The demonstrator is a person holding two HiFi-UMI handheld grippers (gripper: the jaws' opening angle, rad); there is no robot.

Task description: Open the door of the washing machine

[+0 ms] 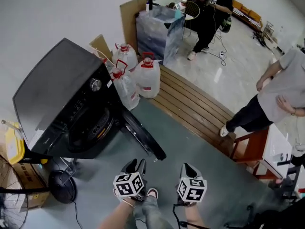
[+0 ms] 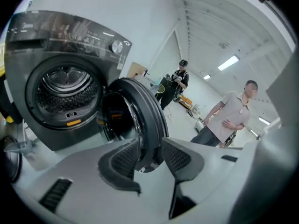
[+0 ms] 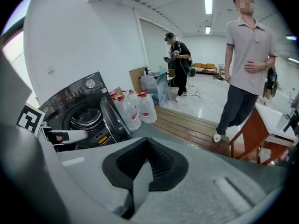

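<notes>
A dark grey front-loading washing machine (image 1: 62,94) stands at the left, and its round door (image 1: 143,136) is swung wide open toward me. In the left gripper view the drum (image 2: 65,85) is exposed and the door's rim (image 2: 145,115) shows just beyond the jaws. My left gripper (image 1: 135,166) (image 2: 150,155) is open, close to the door's free edge, and holds nothing. To its right, my right gripper (image 1: 188,168) (image 3: 147,148) is shut and empty, with its pads meeting. It is apart from the machine (image 3: 81,111).
Several large water jugs (image 1: 138,78) stand right of the machine, beside a wooden slatted platform (image 1: 190,106). A person (image 1: 276,94) stands at the right near an orange stool (image 1: 252,149), and another person (image 1: 209,8) is farther back. A floor fan (image 1: 62,185) and a cardboard box (image 1: 24,190) sit at the lower left.
</notes>
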